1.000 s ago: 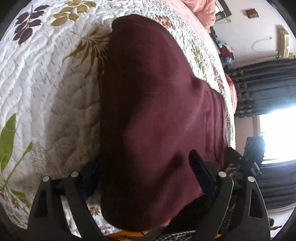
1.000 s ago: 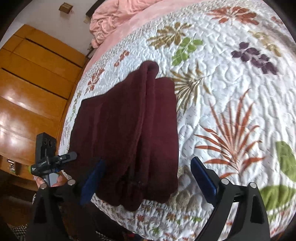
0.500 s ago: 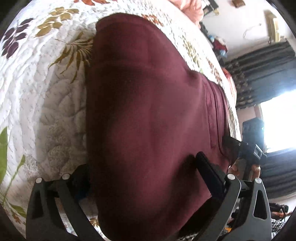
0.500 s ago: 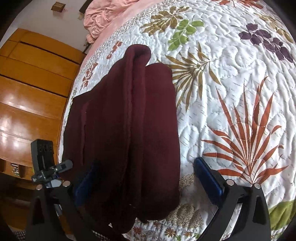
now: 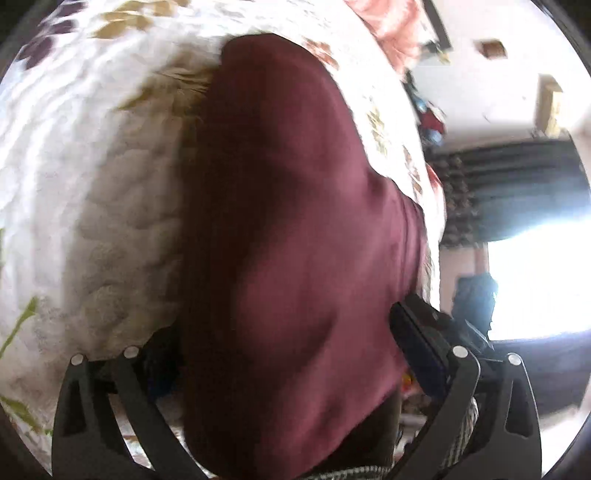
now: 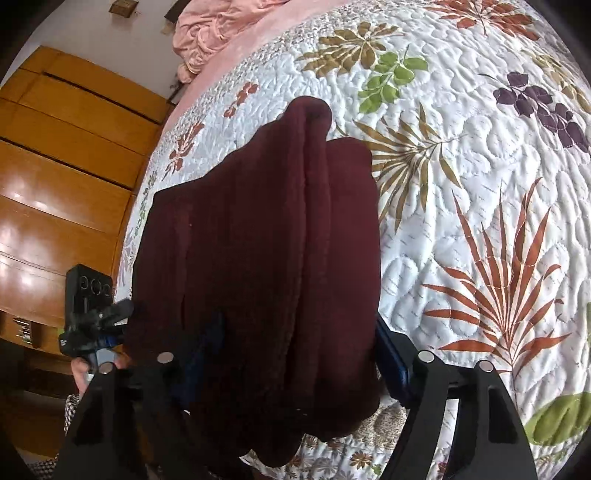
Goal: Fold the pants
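Note:
The maroon pants (image 6: 258, 240) lie folded lengthwise on the quilted bed, running away from me, with their near end at the bed's edge. In the left wrist view the pants (image 5: 295, 240) fill the middle, blurred. My left gripper (image 5: 288, 354) is open, its jaws wide on either side of the near end of the cloth. My right gripper (image 6: 295, 343) is open too, its blue-padded jaws straddling the near end. The left finger pads of both are partly hidden by cloth. The left gripper (image 6: 92, 321) also shows at the left in the right wrist view.
A white floral quilt (image 6: 480, 184) covers the bed. A pink blanket (image 6: 221, 33) lies bunched at the far end. Wooden wardrobe doors (image 6: 55, 184) stand left of the bed. Dark curtains and a bright window (image 5: 524, 240) are on the other side.
Both grippers have moved forward over the near end of the pants, so the cloth now sits deeper between the open jaws. The left view has become blurred with motion.

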A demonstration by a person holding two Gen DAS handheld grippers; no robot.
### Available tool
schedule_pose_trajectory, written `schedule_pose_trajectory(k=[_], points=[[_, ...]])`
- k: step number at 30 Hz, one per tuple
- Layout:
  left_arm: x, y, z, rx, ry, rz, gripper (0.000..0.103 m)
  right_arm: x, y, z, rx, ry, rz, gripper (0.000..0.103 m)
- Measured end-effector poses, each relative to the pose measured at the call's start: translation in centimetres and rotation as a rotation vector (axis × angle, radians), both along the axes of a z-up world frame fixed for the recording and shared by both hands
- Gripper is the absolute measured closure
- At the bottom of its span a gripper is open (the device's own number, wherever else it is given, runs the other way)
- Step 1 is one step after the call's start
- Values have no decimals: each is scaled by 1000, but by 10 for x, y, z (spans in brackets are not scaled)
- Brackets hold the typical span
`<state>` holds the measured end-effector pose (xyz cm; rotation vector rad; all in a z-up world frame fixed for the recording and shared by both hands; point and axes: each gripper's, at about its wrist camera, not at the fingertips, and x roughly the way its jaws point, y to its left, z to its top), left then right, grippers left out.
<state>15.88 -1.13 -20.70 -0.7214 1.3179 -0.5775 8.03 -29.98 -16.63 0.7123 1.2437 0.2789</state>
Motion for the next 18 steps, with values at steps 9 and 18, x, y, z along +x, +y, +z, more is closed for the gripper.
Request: schedule_pose_trajectory(k=[9, 18], points=[[0, 12, -4, 9, 25, 25, 49, -7, -14, -2, 70, -49, -25, 50], [-6, 12, 5, -23, -1, 51, 62, -9, -8, 11, 41, -64, -18, 56]])
